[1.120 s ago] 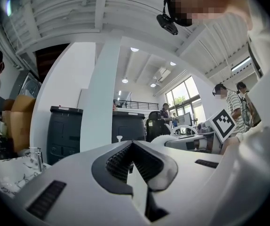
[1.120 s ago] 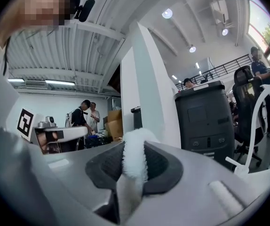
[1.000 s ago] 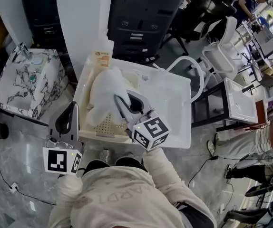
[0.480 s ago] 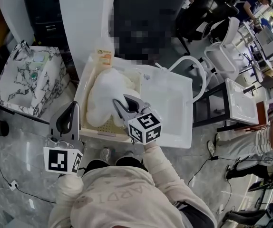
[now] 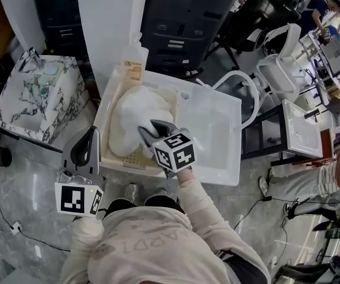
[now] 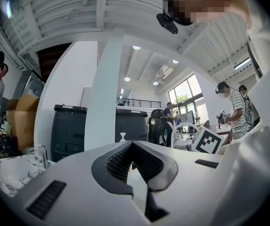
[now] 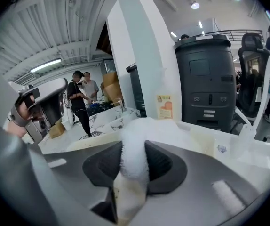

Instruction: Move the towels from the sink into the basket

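The towel (image 5: 134, 111) lies heaped in the cream basket (image 5: 135, 156), which sits in the left half of the white sink (image 5: 217, 129). The right gripper (image 5: 148, 127) reaches over the sink's near edge, its tips at the near side of the heap. In the right gripper view, a fluffy white fold of the towel (image 7: 139, 126) stands upright between the jaws of the right gripper (image 7: 134, 145). The jaws are opening. The fold seems to touch both pads, though how firmly they press on it is hard to tell.

The left gripper (image 5: 90, 134) hangs above the floor just outside the sink's near left corner, well apart from the towel. In its own view, the tips of the left gripper (image 6: 132, 145) are pressed together, with nothing between them.
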The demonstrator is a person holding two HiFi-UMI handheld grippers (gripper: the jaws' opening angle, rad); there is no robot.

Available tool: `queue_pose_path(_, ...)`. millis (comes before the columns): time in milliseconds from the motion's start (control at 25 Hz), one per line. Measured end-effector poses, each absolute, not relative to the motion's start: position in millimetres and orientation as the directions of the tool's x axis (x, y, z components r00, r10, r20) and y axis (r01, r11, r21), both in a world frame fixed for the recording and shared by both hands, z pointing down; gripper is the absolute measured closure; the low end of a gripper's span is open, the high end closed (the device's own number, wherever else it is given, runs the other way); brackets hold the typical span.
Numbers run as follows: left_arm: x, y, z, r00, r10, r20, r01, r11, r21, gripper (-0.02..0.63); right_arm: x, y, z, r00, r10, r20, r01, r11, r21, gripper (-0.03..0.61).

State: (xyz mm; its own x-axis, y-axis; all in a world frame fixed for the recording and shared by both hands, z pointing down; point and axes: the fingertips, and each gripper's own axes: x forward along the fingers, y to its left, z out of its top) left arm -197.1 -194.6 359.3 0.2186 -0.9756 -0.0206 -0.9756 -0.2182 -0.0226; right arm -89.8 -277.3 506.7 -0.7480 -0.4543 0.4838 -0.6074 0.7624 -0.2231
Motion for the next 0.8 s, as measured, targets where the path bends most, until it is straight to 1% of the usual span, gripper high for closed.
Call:
queue_pose_path(160,-195,-195,360,0.218,-0.976,-0.019,-0.976,-0.218,-0.023,0.609,-93,-274,514,-0.741,-0.414,0.529,-0.594,0.772,-0.228,0.44)
queue_pose_path(320,-194,-195,361,0.221,-0.975,-0.021,-0.975,-0.221,-0.019,0.609,-93,-274,514,-0.742,-0.41,0.531,-0.594,0.769,-0.238,0.428)
queue_pose_path(440,-193,-195,360,0.223,-0.975,-0.023,-0.975,-0.222,-0.019,0.609,-90,-272,508,-0.753,-0.426,0.503,-0.595,0.766,-0.243,0.407)
queue_pose_path(560,-191,-196,359,0.226,-0.974,-0.023,-0.974,-0.226,-0.018,0.609,-87,-268,497,-0.781,-0.438,0.445,-0.585,0.763,-0.276,0.385)
queue_pose_path(680,-187,-199,358,0.237,-0.971,-0.027,-0.972,-0.236,-0.019,0.609,-81,-267,480,-0.8,-0.457,0.388,-0.579,0.759,-0.299,0.383)
queue_pose_path(720,-185,-200,357,0.242,-0.97,-0.029,-0.97,-0.241,-0.02,0.609,-78,-266,476,-0.803,-0.464,0.374,-0.578,0.76,-0.298,0.406)
queue_pose_path(800,-180,-201,356,0.253,-0.967,-0.032,-0.967,-0.252,-0.021,0.609,-71,-265,467,-0.805,-0.484,0.342,-0.581,0.761,-0.288,0.522)
